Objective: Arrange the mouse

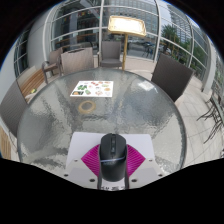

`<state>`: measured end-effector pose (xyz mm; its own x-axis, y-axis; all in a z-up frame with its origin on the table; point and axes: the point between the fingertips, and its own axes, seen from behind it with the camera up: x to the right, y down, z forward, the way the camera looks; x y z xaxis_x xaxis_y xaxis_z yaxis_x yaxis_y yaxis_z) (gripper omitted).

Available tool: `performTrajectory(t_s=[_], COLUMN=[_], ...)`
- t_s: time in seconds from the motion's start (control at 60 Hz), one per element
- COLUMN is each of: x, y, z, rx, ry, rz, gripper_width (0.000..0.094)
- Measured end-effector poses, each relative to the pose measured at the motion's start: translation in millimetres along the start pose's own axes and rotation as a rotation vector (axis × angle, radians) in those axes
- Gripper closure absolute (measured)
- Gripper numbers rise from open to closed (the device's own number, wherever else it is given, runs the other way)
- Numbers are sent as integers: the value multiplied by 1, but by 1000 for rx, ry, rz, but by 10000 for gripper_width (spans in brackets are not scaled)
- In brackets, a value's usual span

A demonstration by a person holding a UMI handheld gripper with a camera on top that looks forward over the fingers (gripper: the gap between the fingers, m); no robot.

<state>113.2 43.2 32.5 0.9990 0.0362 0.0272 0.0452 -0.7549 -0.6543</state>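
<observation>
my gripper (111, 170) clamps the mouse (111, 156) between both pads | glass table (60, 125) below | paper sheet (91, 88) at 11 o'clock

The mouse (111, 158) covers most of both pads (94, 160), so contact there can't be read. Its rear end at 6 o'clock is cut off. At 11 o'clock on the table (60, 125), the print on the card (91, 88) is too small to make out.

Glass-walled lounge or café, round glass table (60, 125), surrounding chairs (76, 60)
</observation>
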Motion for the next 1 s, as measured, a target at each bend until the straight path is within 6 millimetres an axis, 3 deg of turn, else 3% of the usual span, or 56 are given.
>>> performTrajectory(t_s=[0.017, 0.133, 0.183, 0.417, 0.5, 0.55, 0.633, 0.75, 0.817, 1.0], x=[-5, -7, -6, -9, -10, -5, -9, -23, -27, -62], y=[9, 52, 51, 50, 52, 49, 40, 20, 17, 20], z=[10, 21, 20, 25, 22, 17, -1, -43, -71, -150], rx=[-15, -68, -29, -21, -46, -60, -33, 30, 49, 121], ry=[-6, -16, -20, -52, -50, -16, -8, -12, -10, -52], rz=[1, 6, 50, 56, 23, -13, -21, 6, 8, 30], gripper_width=[626, 619, 618, 445, 229, 162, 145, 136, 139, 133])
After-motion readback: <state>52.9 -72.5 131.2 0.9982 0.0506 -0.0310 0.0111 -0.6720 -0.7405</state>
